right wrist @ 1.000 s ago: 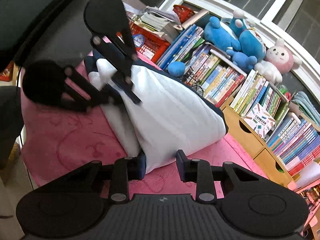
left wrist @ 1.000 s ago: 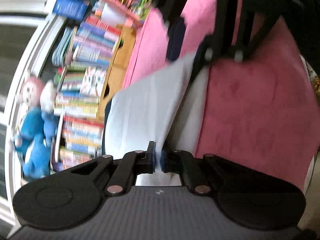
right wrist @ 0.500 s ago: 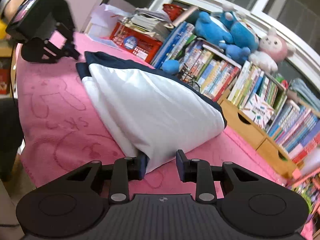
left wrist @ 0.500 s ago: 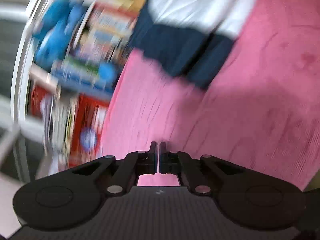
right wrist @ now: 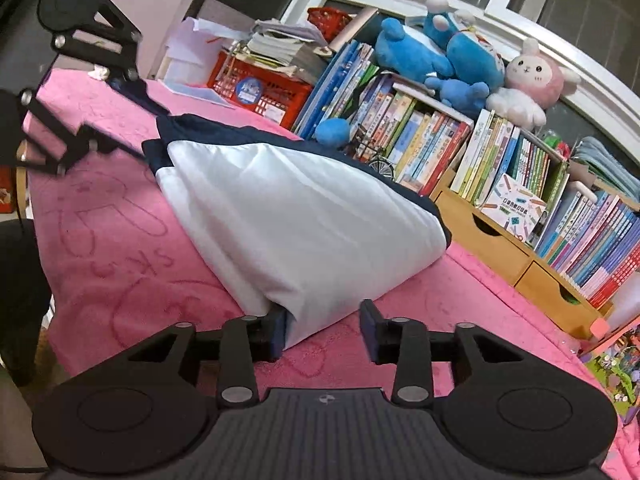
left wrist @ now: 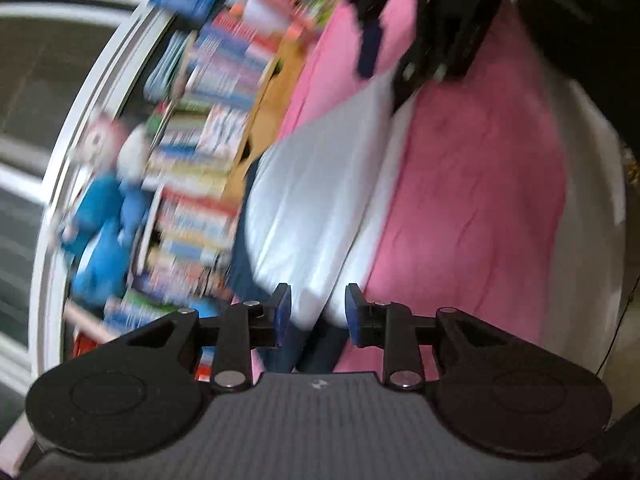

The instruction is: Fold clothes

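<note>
Garment (right wrist: 296,216) folded on pink table (right wrist: 120,248); my left claw (left wrist: 318,306) and right claw (right wrist: 323,330) have just been opening, straddling its corners unclamped to release.

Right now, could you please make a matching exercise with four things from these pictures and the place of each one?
Things:
1. white garment
2. blue plush toys
3. red crate
4. right gripper

Places:
A. on top of the bookshelf
B. under a pile of books and papers
C. at the garment's near corner, jaws open
D. folded on the pink cloth

Pairs: 1-D, 2-A, 3-B, 4-C
</note>
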